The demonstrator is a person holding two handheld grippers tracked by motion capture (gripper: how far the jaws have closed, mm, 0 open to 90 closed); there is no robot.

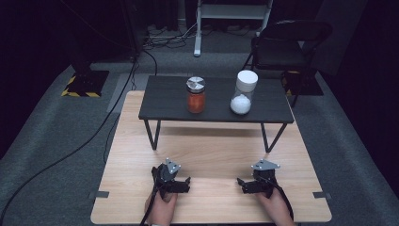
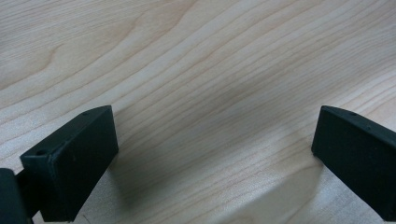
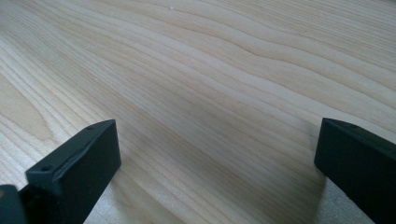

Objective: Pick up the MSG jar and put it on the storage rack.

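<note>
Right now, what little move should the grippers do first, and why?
Probably lift the left gripper toward the orange jar. Both it and the right gripper sit open on the wooden table, holding nothing, and both jars stand far off on the small black table.

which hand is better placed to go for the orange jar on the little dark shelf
Left, probably. The left tongs sit open on the wooden table, nearly below the orange jar. The right tongs, also open, line up with the white jar.
</note>
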